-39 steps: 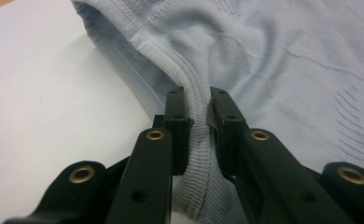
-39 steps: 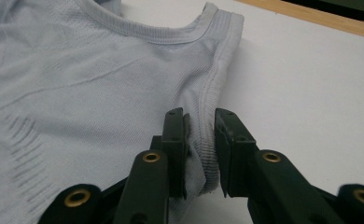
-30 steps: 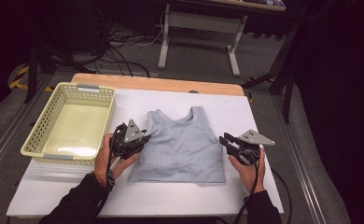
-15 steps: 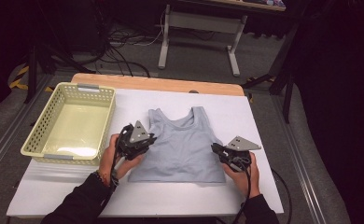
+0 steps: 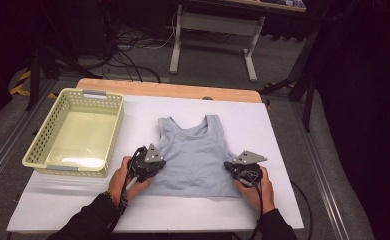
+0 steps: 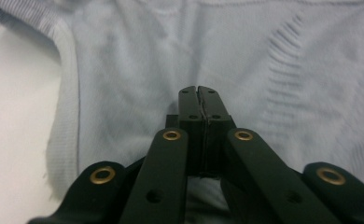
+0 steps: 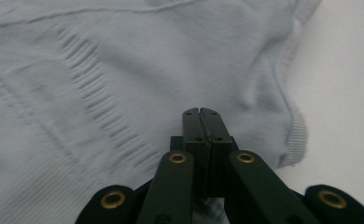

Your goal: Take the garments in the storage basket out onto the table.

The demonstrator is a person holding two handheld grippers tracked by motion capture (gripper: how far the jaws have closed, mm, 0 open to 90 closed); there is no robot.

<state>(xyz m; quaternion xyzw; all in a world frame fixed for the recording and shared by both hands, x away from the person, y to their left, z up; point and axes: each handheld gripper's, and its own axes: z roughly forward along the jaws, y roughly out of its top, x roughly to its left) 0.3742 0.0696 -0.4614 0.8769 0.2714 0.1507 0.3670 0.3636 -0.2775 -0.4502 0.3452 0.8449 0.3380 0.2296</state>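
**Both grippers closed on the lower corners of a pale tank top**

The left gripper [image 6: 198, 88] is sitting with its two black jaws pressed together, and a fold of fabric is showing beneath them, so it is pinching the tank top [image 5: 197, 152] near the garment's lower left corner. In the high view the left gripper [image 5: 150, 165] is lying at that same corner, with the left hand [image 5: 125, 175] wrapping its handle from below.

The right gripper [image 7: 201, 111] is likewise showing jaws drawn tight together over the cloth, close to the ribbed hem edge (which is curling up slightly beside it). From above, the right gripper [image 5: 238, 170] is resting at the lower right corner, the right hand [image 5: 258, 187] holding it.

The tank top is lying flat, straps pointing away from the person, in the middle of the white table [image 5: 278, 130]. A pale yellow basket [image 5: 108, 132] is standing on the table to the garment's left, apart from it.
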